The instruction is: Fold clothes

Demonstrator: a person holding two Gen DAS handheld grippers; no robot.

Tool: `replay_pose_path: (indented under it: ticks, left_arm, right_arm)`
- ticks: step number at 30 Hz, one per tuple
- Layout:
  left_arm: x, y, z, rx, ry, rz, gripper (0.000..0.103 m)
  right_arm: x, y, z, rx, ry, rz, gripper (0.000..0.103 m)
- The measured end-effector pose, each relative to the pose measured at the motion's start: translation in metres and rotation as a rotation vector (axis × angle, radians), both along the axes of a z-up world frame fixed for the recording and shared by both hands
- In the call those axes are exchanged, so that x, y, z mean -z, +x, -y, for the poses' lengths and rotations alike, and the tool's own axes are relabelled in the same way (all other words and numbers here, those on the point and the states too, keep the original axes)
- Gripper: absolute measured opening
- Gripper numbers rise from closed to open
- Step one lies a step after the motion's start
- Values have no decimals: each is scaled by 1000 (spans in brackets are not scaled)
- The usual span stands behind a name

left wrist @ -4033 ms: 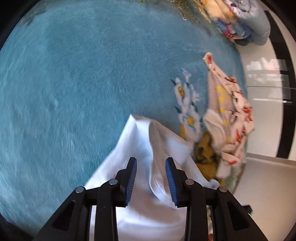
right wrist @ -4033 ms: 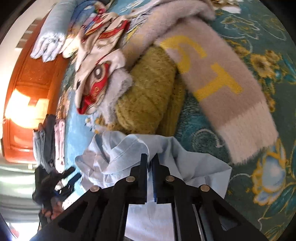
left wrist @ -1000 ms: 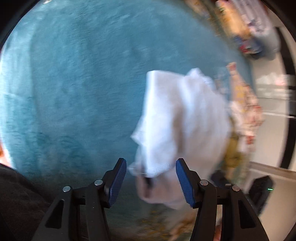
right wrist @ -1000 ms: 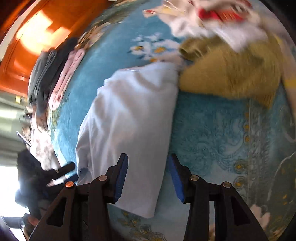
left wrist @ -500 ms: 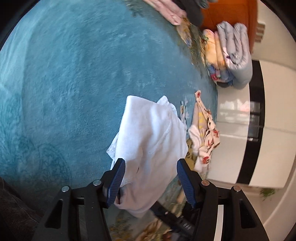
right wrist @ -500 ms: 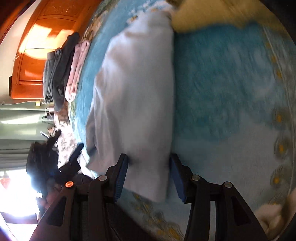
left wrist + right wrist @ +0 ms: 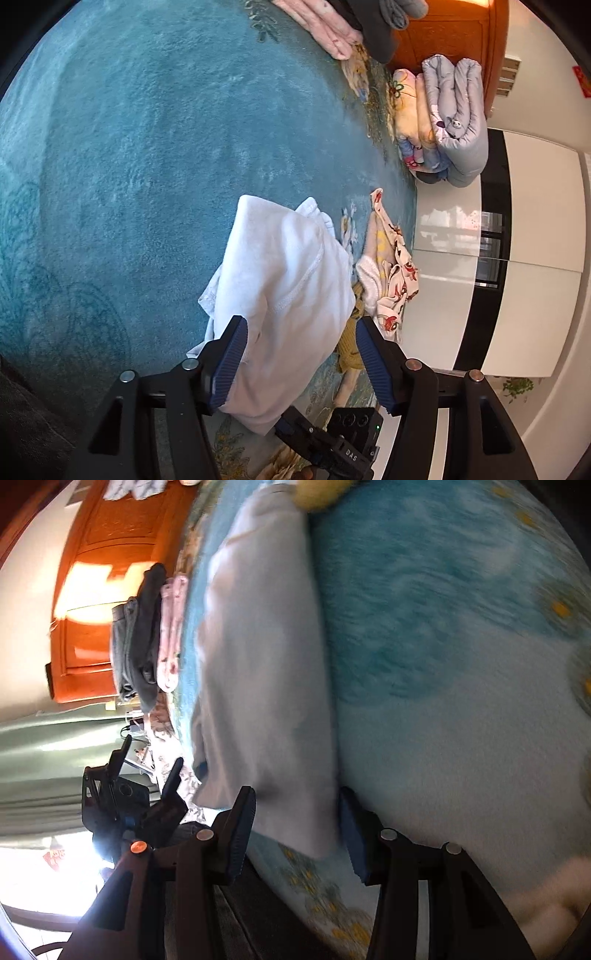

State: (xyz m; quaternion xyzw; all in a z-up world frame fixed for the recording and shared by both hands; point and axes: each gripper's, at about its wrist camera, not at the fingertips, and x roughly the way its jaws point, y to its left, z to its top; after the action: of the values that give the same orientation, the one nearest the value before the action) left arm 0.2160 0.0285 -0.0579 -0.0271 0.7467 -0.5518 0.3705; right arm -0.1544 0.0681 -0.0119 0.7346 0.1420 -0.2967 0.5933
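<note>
Jaws of the left gripper (image 7: 299,363) are opening and those of the right gripper (image 7: 297,827) stand apart, both unclamped, the folded white garment (image 7: 284,280) lying on the blue carpet (image 7: 129,147) between them. "DAS" is legible on the right gripper's body; only the left view shows folded quilts (image 7: 454,118).

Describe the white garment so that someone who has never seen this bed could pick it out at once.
Start from the big teal blanket that covers the bed. Near its edge, beside a mustard knit and a floral-print piece, lies the white garment, folded into a long strip. It is the only plain white piece, with a stitched seam across it, and it lies between the fingers of the left gripper, whose jaws are opening.
</note>
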Motion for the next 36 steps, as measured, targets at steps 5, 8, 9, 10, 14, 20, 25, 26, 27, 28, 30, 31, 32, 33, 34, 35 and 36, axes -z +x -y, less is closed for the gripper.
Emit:
replay_pose_path:
  ticks: [5, 8, 9, 10, 14, 20, 25, 26, 27, 28, 30, 31, 32, 33, 34, 35, 36]
  left_arm:
    - [3, 2, -1, -15, 11, -1, 67]
    - [4, 2, 0, -19, 16, -5, 67]
    - [4, 1, 1, -16, 19, -5, 67]
    - [4, 0, 2, -9, 22, -3, 67]
    - [1, -11, 7, 43, 28, 27, 68]
    - [4, -53, 34, 189, 35, 104, 70]
    - [11, -94, 68, 336, 41, 199, 70]
    - [11, -99, 74, 354, 35, 212, 71]
    - [10, -104, 80, 366, 27, 221, 71]
    - [10, -108, 88, 376, 20, 225, 74]
    - [9, -120, 104, 389, -4, 221, 78]
    - [10, -125, 110, 395, -8, 218, 80]
    - [13, -131, 117, 405, -5, 213, 80]
    - [17, -138, 122, 420, 5, 213, 80]
    - [22, -145, 126, 438, 16, 214, 80]
    - [26, -152, 130, 456, 25, 222, 80]
    - [30, -159, 132, 477, 33, 238, 81]
  right_arm:
    - [-9, 17, 19, -19, 24, -75, 13]
    - [-24, 11, 21, -31, 9, -89, 10]
    - [-28, 6, 20, -32, 3, -83, 10]
    - [-33, 0, 19, -34, -6, -80, 9]
    - [-59, -34, 21, -134, -78, -186, 9]
    - [-58, -110, 32, -166, -68, -409, 10]
    - [-48, -117, 34, -148, -49, -400, 16]
    - [-47, -120, 31, -133, -50, -399, 27]
    - [-47, -127, 25, -101, -48, -400, 35]
    - [-49, -137, 17, -52, -45, -401, 44]
    - [-49, -154, -3, 36, -38, -383, 48]
    - [-46, -160, -15, 68, -29, -367, 52]
    - [-41, -164, -26, 94, -18, -348, 55]
    - [-33, -164, -36, 100, 2, -321, 55]
    - [-24, -161, -44, 104, 14, -294, 55]
    - [-20, -159, -49, 121, 6, -283, 55]
    - [-17, -157, -53, 151, -4, -268, 56]
